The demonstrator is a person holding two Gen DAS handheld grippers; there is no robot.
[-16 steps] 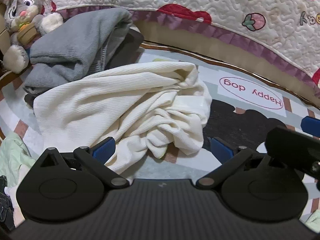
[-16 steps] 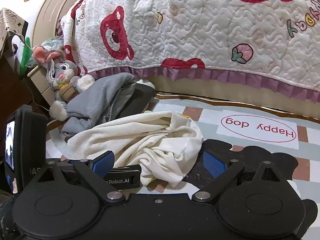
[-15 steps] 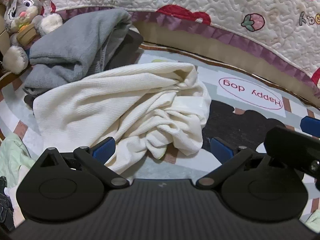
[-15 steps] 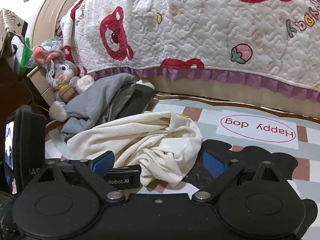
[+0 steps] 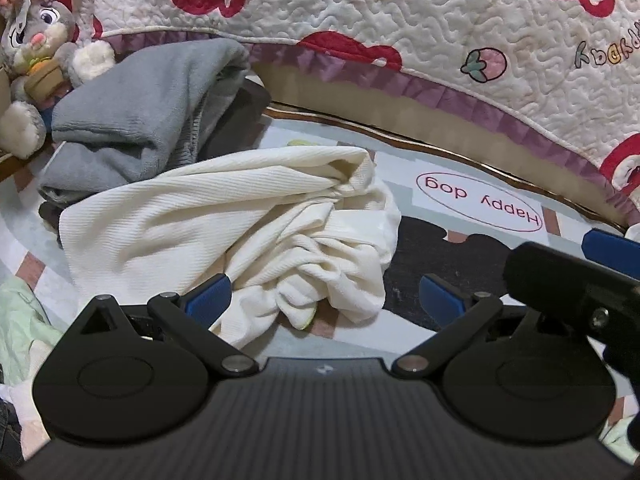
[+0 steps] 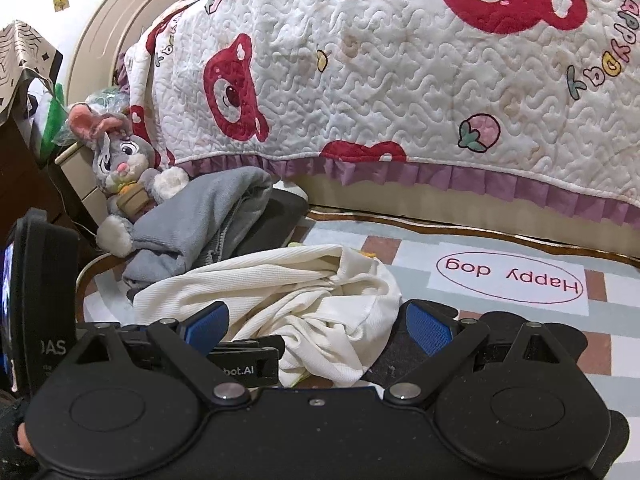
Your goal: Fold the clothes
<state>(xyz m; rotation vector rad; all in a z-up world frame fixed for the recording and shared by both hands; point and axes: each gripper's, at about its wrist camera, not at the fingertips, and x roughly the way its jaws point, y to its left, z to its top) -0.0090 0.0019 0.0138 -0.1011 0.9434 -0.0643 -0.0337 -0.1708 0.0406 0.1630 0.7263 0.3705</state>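
A crumpled cream ribbed garment [image 5: 224, 224] [image 6: 304, 300] lies in a heap on the patterned rug [image 5: 440, 184] beside the bed. My left gripper [image 5: 324, 298] hovers over its near edge, tilted down, jaws wide open with nothing pinched; the bunched folds sit just ahead between the blue pads [image 5: 208, 300]. My right gripper [image 6: 316, 326] is also wide open, a little behind and to the right, its blue pads [image 6: 428, 328] apart and empty. In the right wrist view, the left gripper's body [image 6: 240, 360] shows at the lower left.
A folded grey garment [image 5: 148, 116] [image 6: 196, 220] lies behind the cream one, against a plush rabbit [image 5: 36, 52] [image 6: 120, 176]. The quilted bedspread [image 5: 400, 20] hangs along the back. Pale green cloth [image 5: 20, 320] lies at the left edge. A "Happy dog" label [image 5: 480, 202] marks the rug.
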